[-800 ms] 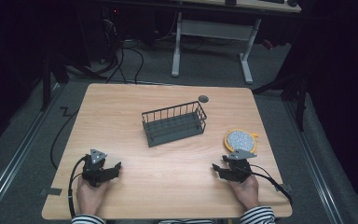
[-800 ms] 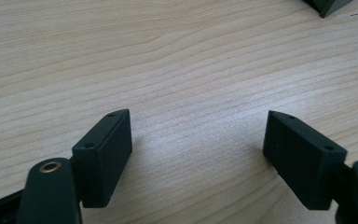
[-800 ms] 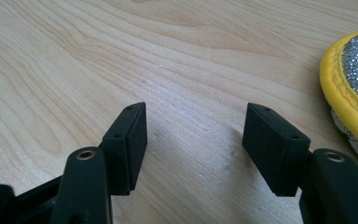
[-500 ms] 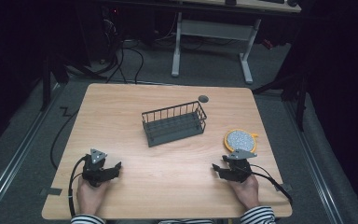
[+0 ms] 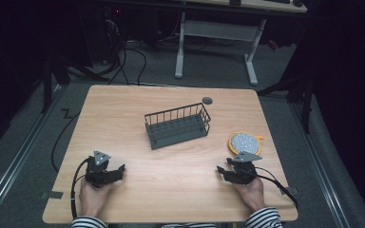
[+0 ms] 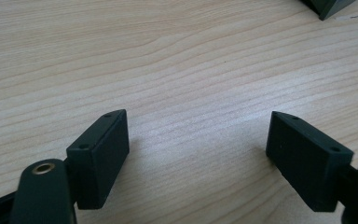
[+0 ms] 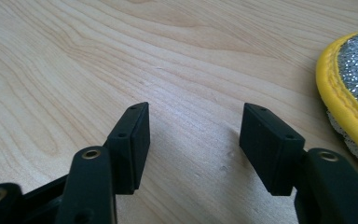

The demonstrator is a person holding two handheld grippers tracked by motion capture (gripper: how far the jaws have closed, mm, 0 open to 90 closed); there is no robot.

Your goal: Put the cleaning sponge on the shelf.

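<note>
- High view: the wire basket (image 5: 177,125) stands near the middle of the wooden table (image 5: 171,190); the round yellow-rimmed scouring pad (image 5: 244,141) lies to the right of the basket, well apart from it
- right gripper (image 5: 224,171) rests on the table nearer the person than the basket, just beside the pad; jaws spread wide, nothing between them
- left gripper (image 5: 120,171) rests to the near left of the basket, well apart from it; jaws wide apart, bare wood between them
- Right gripper view: the pad's yellow rim (image 7: 342,105) lies just right of the right-hand jaw
- a small dark disc (image 5: 207,100) sits just beyond the basket
</note>
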